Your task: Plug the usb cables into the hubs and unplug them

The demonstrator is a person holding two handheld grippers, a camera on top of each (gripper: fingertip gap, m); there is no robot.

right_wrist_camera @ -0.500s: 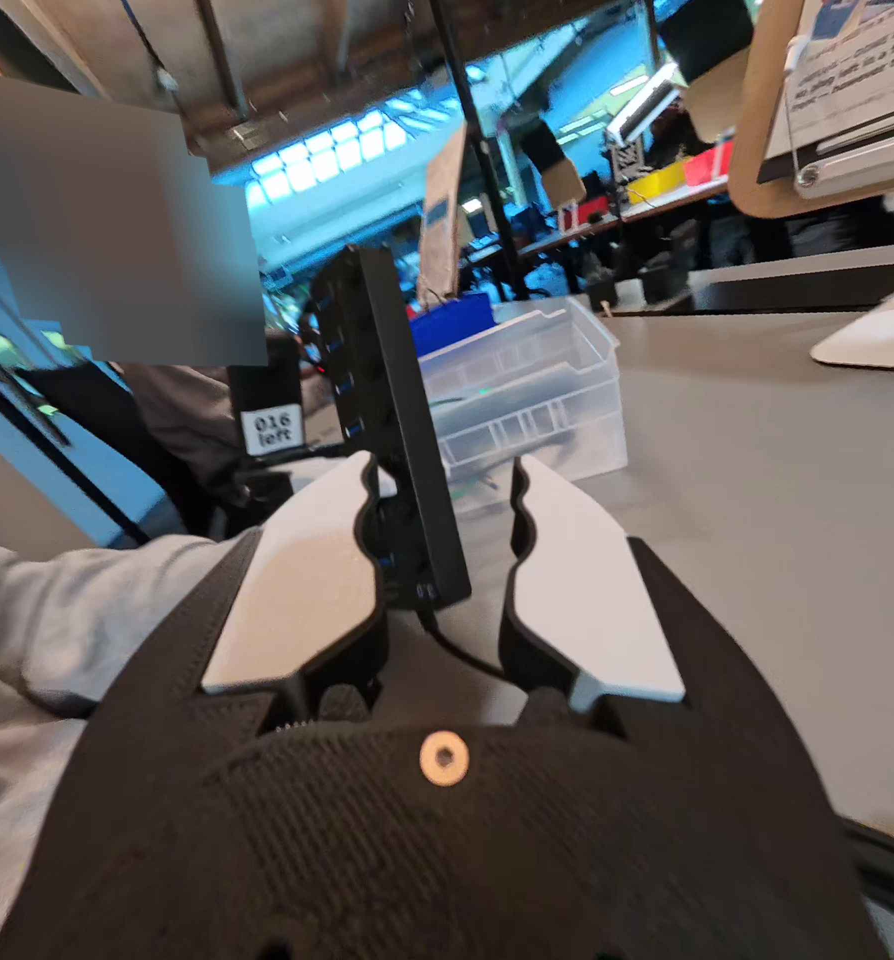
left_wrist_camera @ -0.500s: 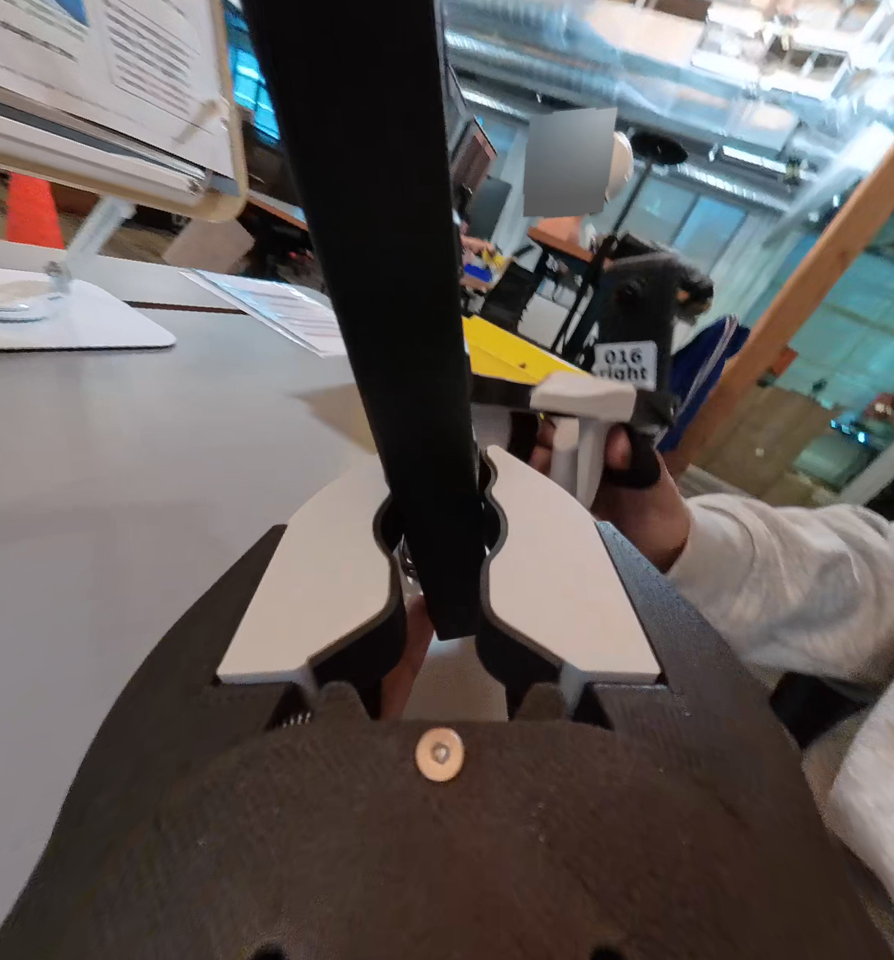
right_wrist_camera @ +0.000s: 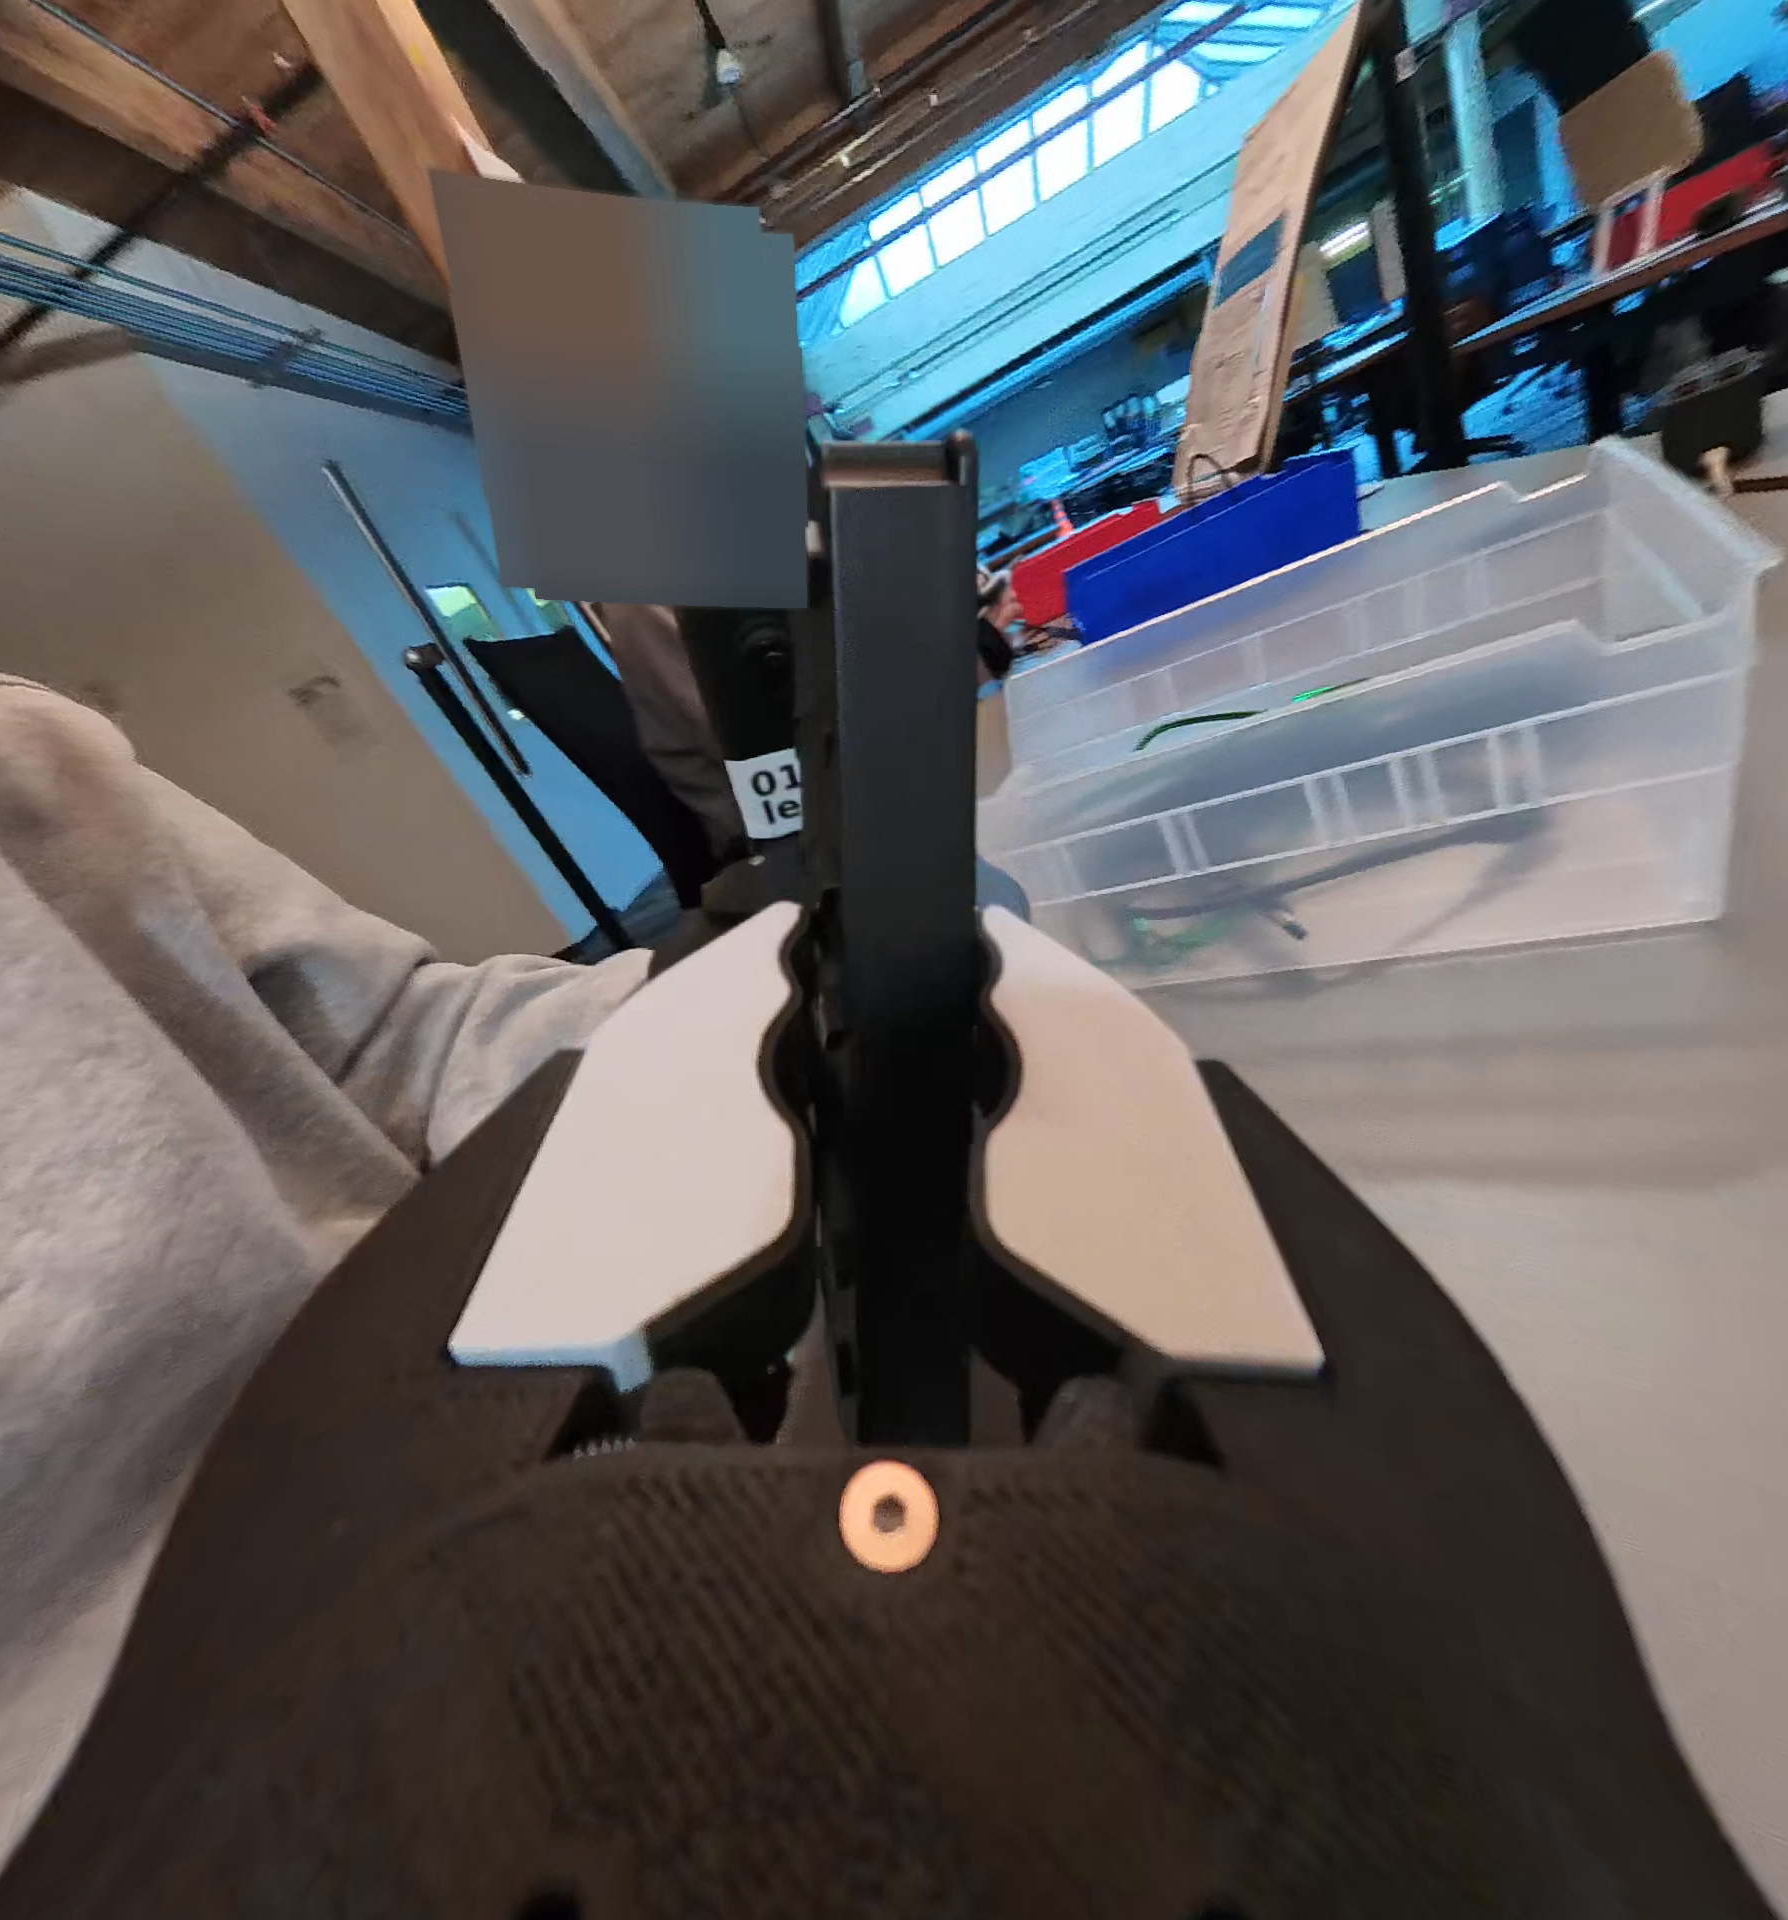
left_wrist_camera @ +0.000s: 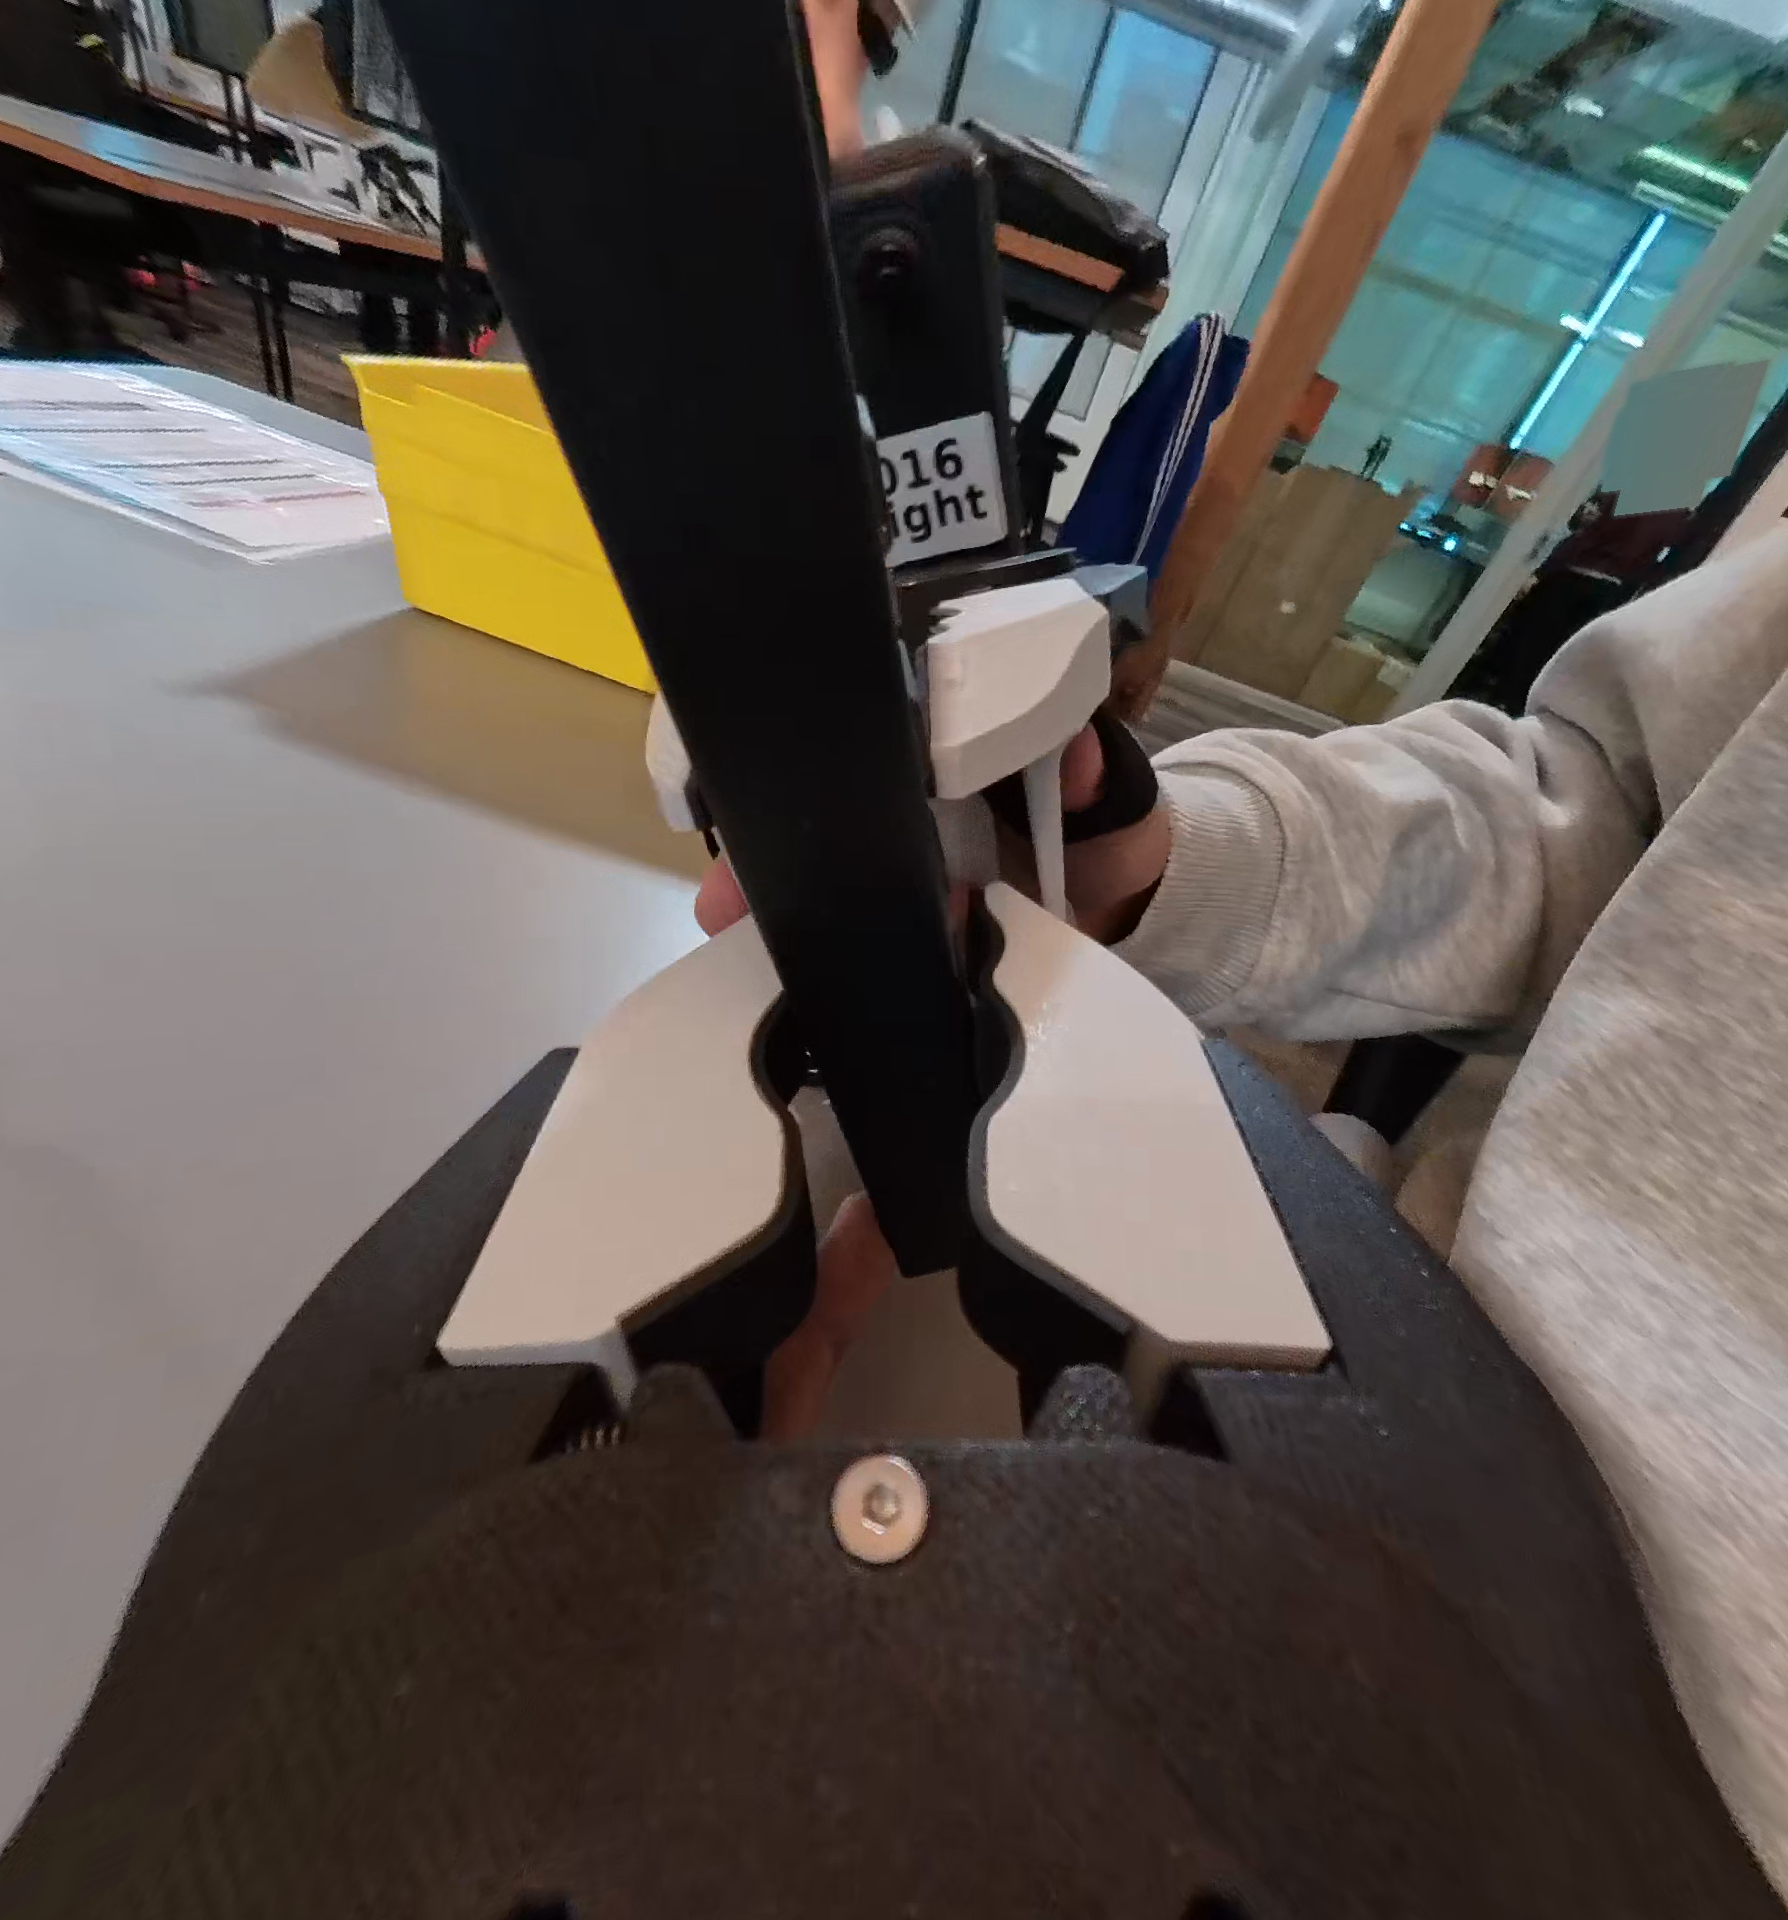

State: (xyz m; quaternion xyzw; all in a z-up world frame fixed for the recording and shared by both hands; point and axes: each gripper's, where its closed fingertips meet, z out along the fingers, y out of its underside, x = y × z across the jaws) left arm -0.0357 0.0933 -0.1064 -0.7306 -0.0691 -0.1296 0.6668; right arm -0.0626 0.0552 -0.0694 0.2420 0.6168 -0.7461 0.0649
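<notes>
While both my grippers hold the same black USB hub (left_wrist_camera: 734,582), it stands nearly upright above the grey table (left_wrist_camera: 194,935), leaning a little away from me in the left wrist view. My left gripper (left_wrist_camera: 874,997) has its white fingers (left_wrist_camera: 651,1132) pressed narrow against the hub's lower end, one on each flat side; the hub's bottom edge pokes out below the grip, toward the palm of the tool. My right gripper (right_wrist_camera: 890,956) is also clamped on the hub (right_wrist_camera: 895,831), its fingers (right_wrist_camera: 1108,1153) closed against the two sides, and the hub runs from deep between them up past the tips. In the left wrist view the right gripper (left_wrist_camera: 973,675) shows just behind the hub, touching it, with a person's hand (left_wrist_camera: 1108,821) and grey sleeve (left_wrist_camera: 1389,862) behind that. Port slots on the hub are too dark and blurred to count. No cable is clearly visible at the hub; I cannot tell whether one is plugged in.

Beyond the hub on one side, a yellow bin (left_wrist_camera: 485,509) sits on the table, with a printed sheet (left_wrist_camera: 152,447) near it. Seen from the right wrist, a clear plastic bin (right_wrist_camera: 1389,748) sits well beyond the hub, with dark and green cables inside, blurred. A blue bin (right_wrist_camera: 1212,540) lies farther behind that
</notes>
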